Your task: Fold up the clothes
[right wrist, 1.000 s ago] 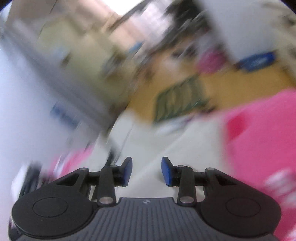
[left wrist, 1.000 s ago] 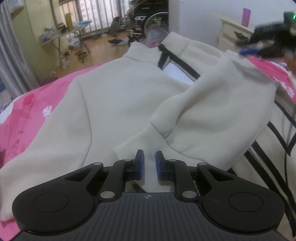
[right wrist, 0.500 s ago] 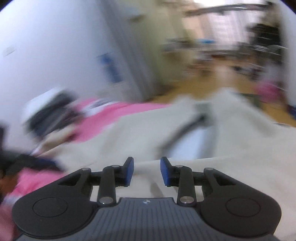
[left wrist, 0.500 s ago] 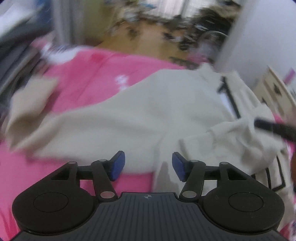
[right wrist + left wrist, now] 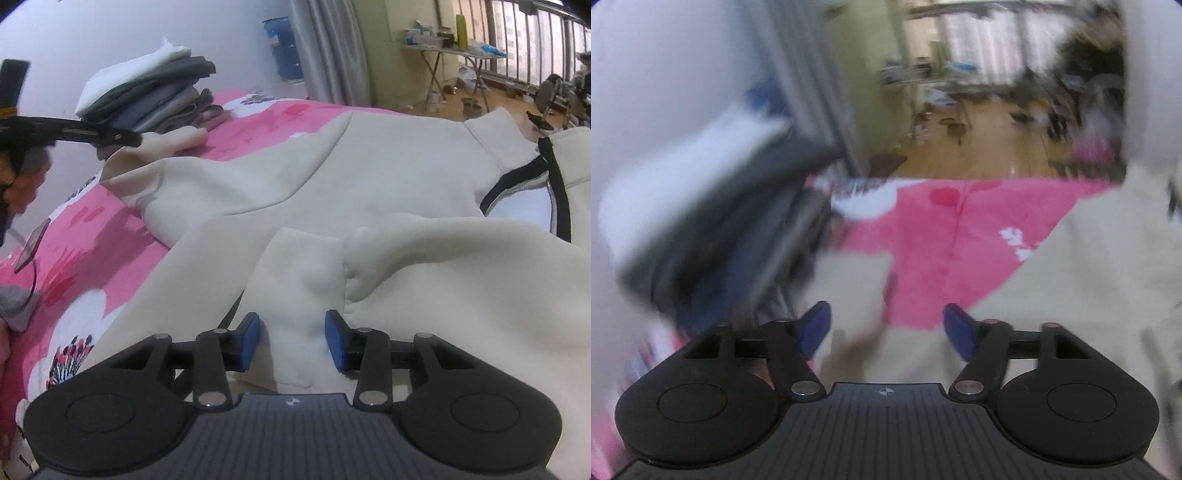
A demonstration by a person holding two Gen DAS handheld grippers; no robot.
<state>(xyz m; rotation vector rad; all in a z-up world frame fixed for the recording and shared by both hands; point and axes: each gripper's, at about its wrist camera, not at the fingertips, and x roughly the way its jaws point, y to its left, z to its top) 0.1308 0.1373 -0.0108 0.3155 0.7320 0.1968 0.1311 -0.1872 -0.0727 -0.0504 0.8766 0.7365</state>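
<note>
One cream sleeve lies between the right gripper's jaws.

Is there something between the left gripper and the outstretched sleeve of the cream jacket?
Nothing visible blocks it. In the right wrist view, the left gripper already reaches the cuff of the outstretched sleeve of the cream fleece jacket. The stack of folded grey and white clothes lies behind it.

Pink bedspread: cream jacket spread flat, folded stack beyond.
</note>
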